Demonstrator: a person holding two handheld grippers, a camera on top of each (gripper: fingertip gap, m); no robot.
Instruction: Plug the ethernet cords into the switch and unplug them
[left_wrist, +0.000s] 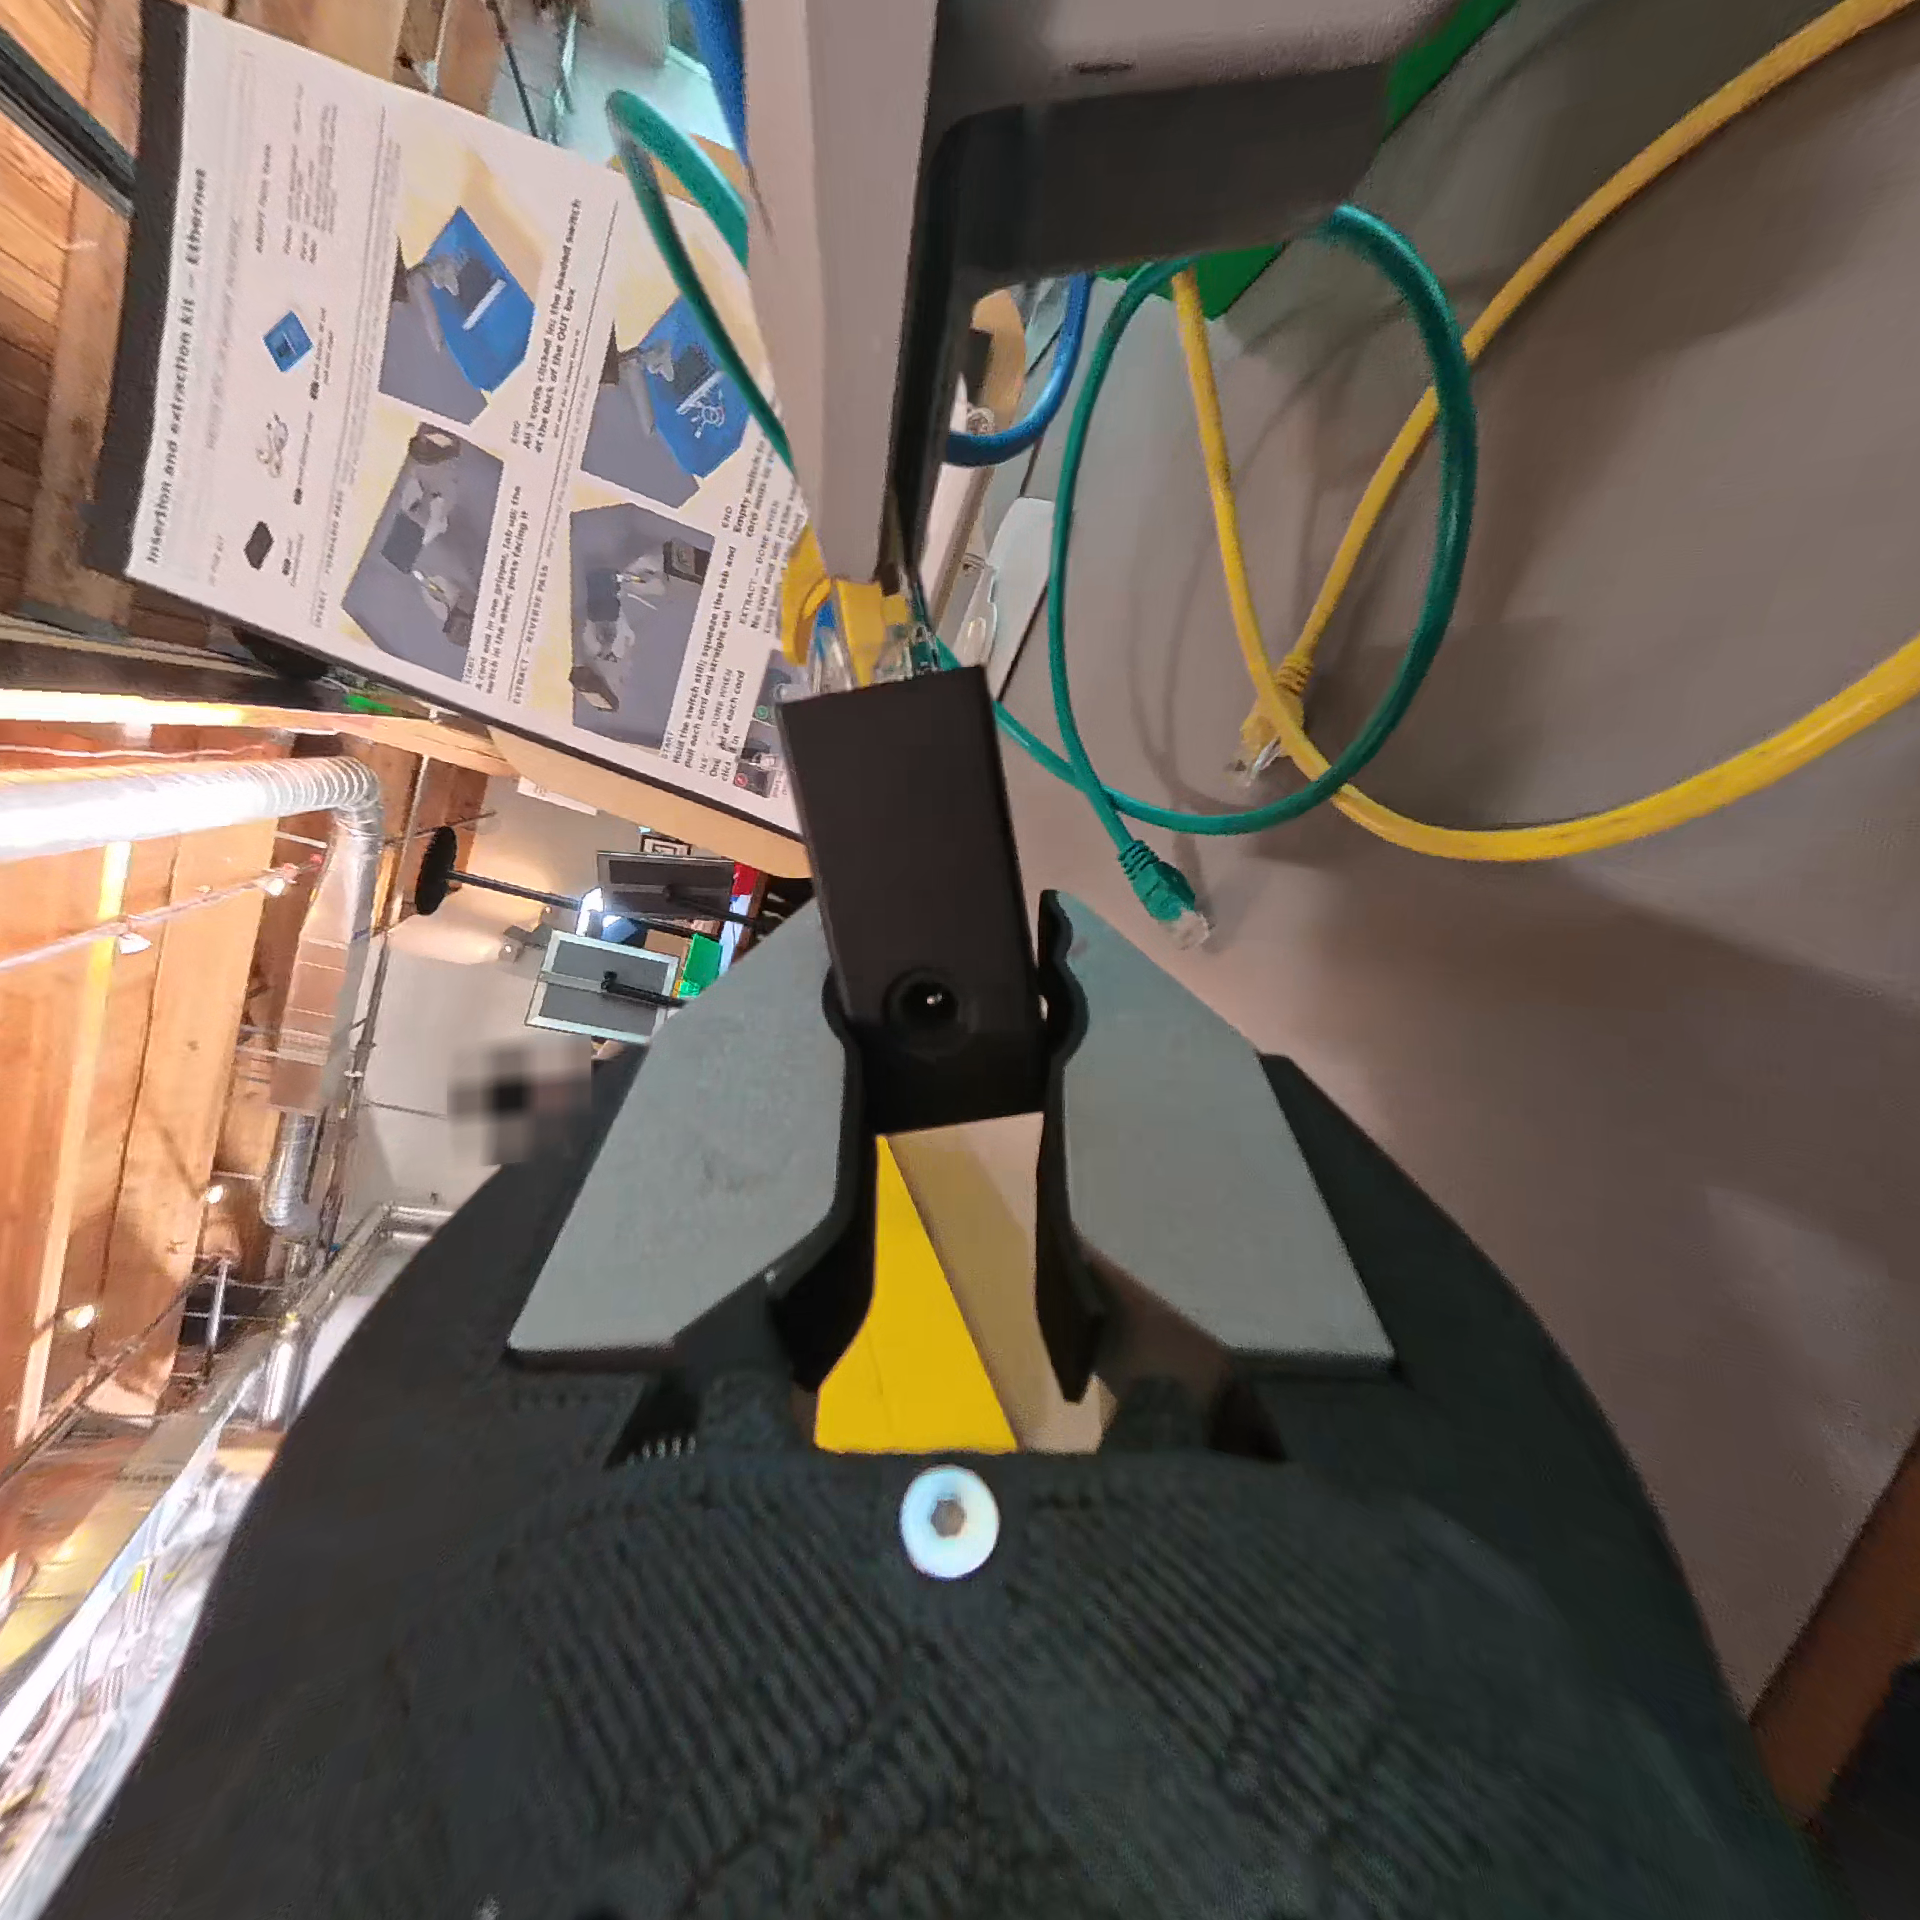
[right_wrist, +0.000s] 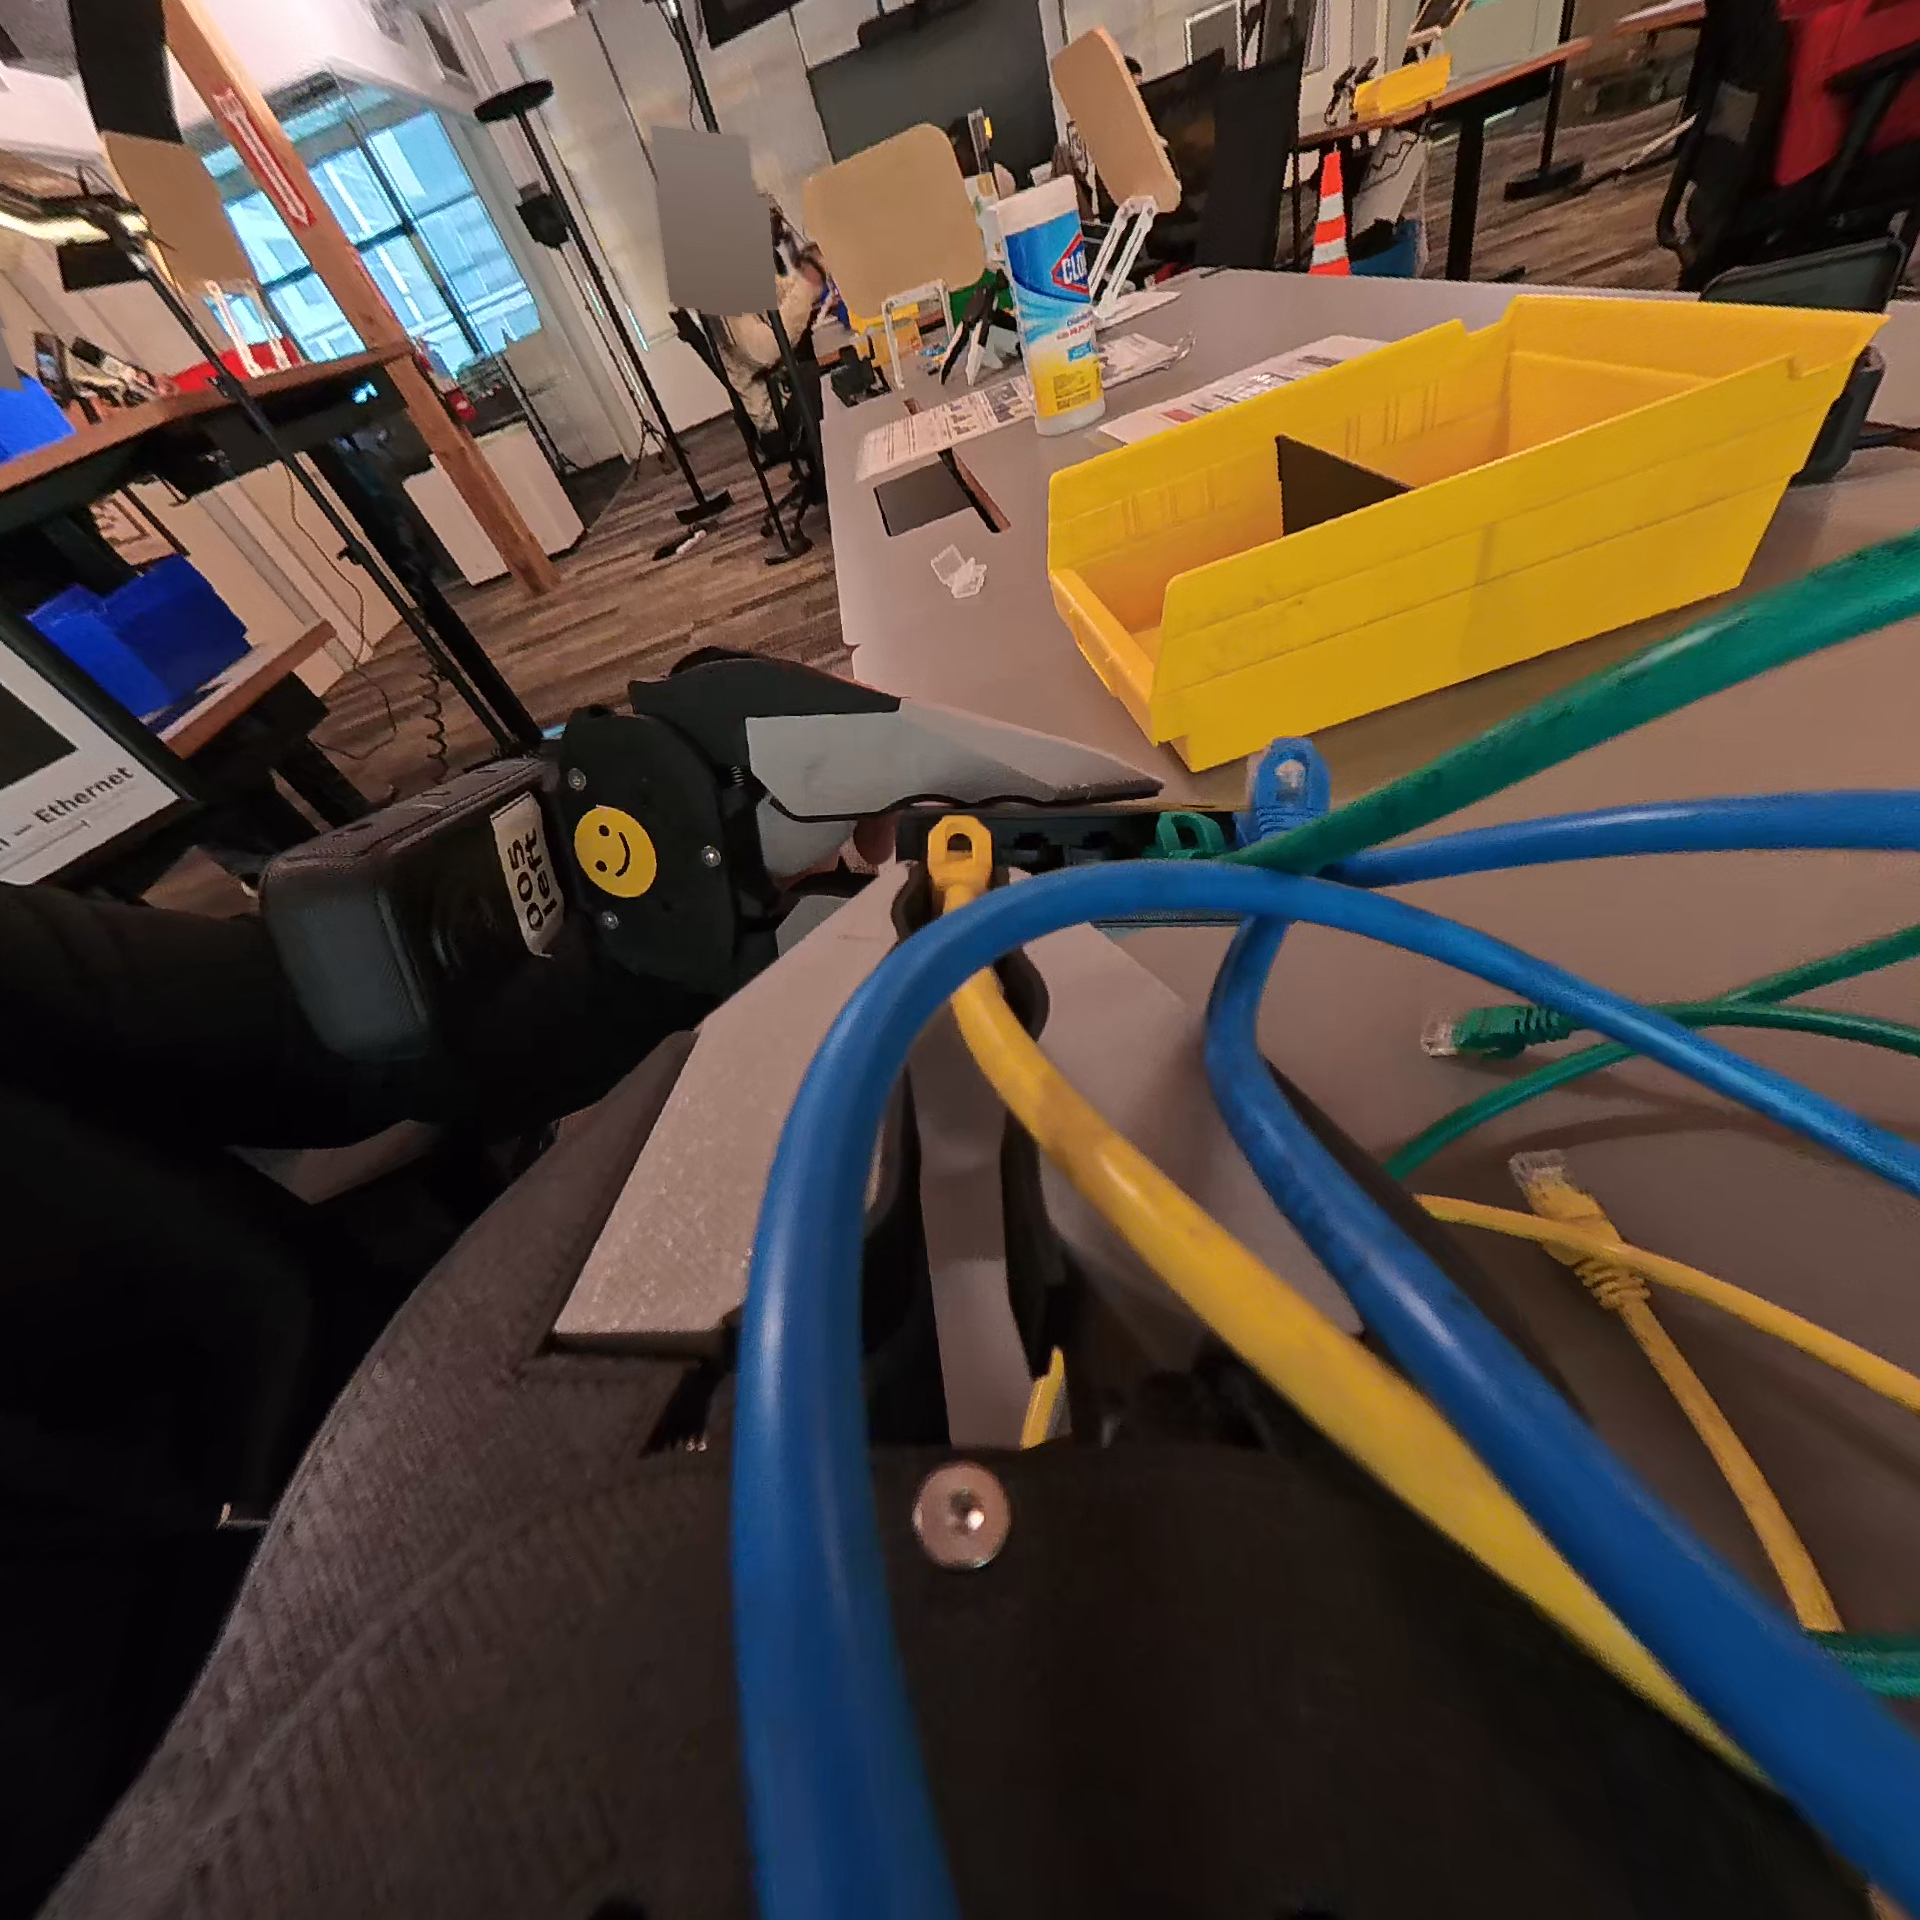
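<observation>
My left gripper (left_wrist: 940, 987) is shut on the black switch (left_wrist: 904, 810) and holds it by one end above the grey table. In the right wrist view the switch (right_wrist: 1049, 847) faces me with its ports. A yellow plug (right_wrist: 954, 852), a green plug (right_wrist: 1184, 831) and a blue plug (right_wrist: 1283, 779) sit in it. My right gripper (right_wrist: 961, 914) is shut on the yellow cord (right_wrist: 1039, 1081) just behind its plug. It also shows in the left wrist view (left_wrist: 883, 592) at the switch's far end. The blue cord (right_wrist: 810, 1247) loops over my right gripper.
Loose green (right_wrist: 1486, 1029) and yellow (right_wrist: 1558, 1195) cord ends lie on the table (right_wrist: 1558, 935) to the right. A yellow bin (right_wrist: 1455, 520) stands behind the switch, a wipes canister (right_wrist: 1055, 301) farther back. An instruction sheet (left_wrist: 416, 416) stands at the left table edge. The gap from one gripper's tips to the other's is roughly 7 cm.
</observation>
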